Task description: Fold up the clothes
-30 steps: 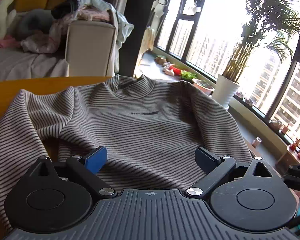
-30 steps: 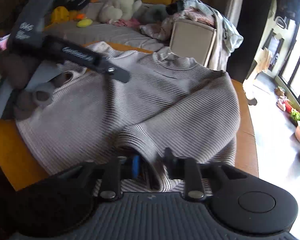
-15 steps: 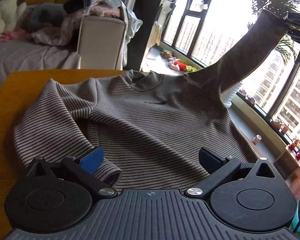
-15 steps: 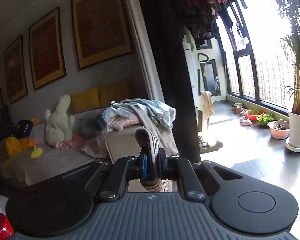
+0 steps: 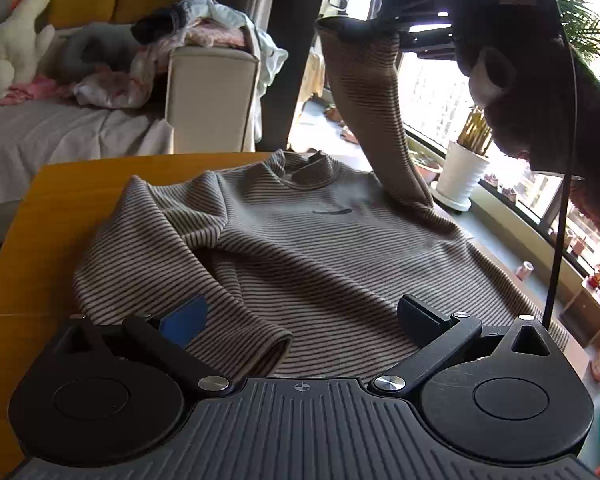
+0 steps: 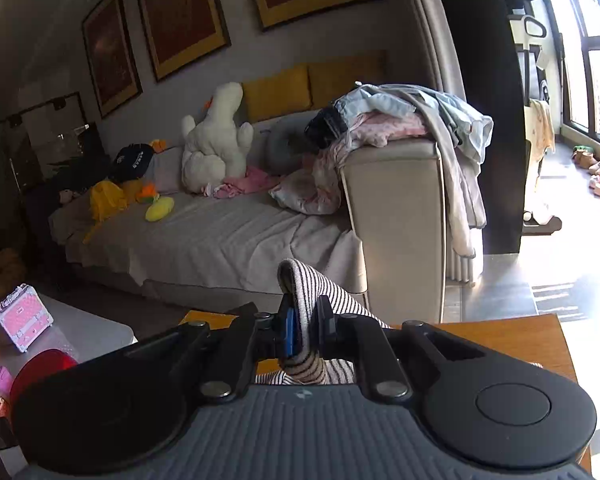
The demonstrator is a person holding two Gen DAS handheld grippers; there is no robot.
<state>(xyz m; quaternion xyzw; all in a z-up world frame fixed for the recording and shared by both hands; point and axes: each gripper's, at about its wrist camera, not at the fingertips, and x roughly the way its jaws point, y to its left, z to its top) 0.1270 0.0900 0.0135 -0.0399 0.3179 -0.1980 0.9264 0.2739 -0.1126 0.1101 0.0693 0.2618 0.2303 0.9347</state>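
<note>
A brown-and-cream striped sweater [image 5: 300, 248] lies front-up on the tabletop [image 5: 56, 200], collar at the tabletop's far edge. One sleeve [image 5: 372, 120] is lifted upright off it; the other lies folded along its side.

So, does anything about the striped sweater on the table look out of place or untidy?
Yes. The grey-brown striped knit sweater is not flat: one sleeve is held up by the right gripper, shut on its cuff. The other sleeve lies bunched and curled across the front, beside the open left gripper. Nothing looks damaged.
</note>
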